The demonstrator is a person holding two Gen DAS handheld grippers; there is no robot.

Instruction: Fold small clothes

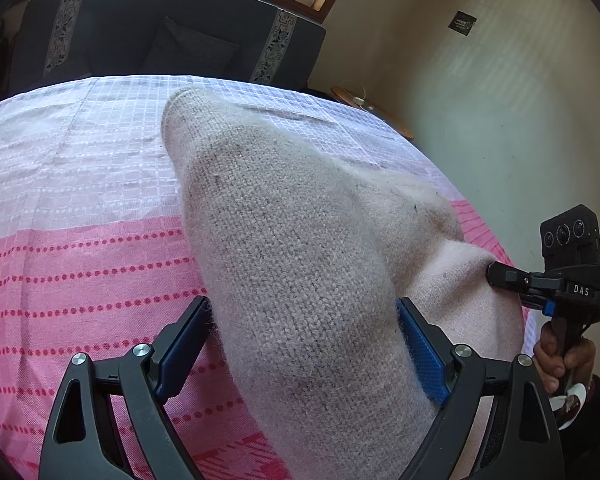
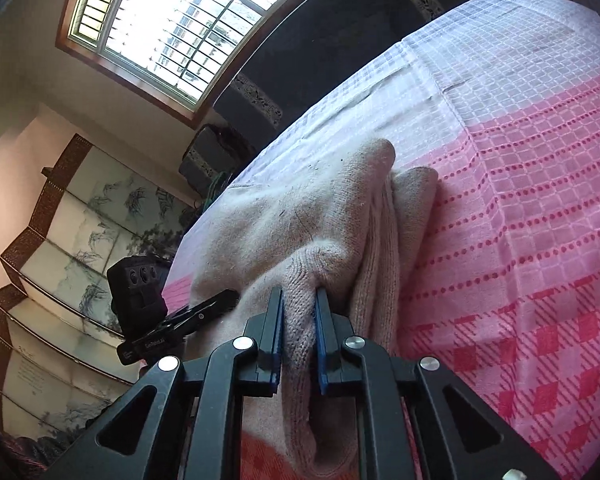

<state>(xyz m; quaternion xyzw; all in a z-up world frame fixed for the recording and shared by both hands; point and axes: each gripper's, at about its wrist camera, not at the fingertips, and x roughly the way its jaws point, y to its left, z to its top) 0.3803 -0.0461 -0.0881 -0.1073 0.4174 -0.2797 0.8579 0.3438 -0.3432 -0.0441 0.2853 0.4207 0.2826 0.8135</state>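
A: Entry. Where is the garment?

B: The knitted garment [image 1: 300,240], pale beige, lies on the pink checked cloth [image 1: 80,280] covering the tabletop, partly lifted. It runs forward from between the left gripper [image 1: 304,344] fingers [image 1: 420,352] and away toward the far white band of the cloth.

A: Left fingers?

B: Spread wide, one on each side of a thick bulge of knit. The fabric touches both pads, but I judge this a loose straddle, not a pinch.

A: Right?

B: The right gripper [image 2: 298,332] is clenched on a ridge of the same knit; its fingers [image 2: 324,344] squeeze a narrow pleat between the blue pads. Ahead of them, two layers already lie stacked.

A: Step in hand?

B: Judgement: mid-fold. One edge is gathered and raised, with a layer doubled beyond the right fingers.

A: Next move calls for?

B: Likely closing the left fingers on the bulge, then carrying both held edges forward together and laying them flat. Risk: the thick knit slipping from the left side, skewing the fold.
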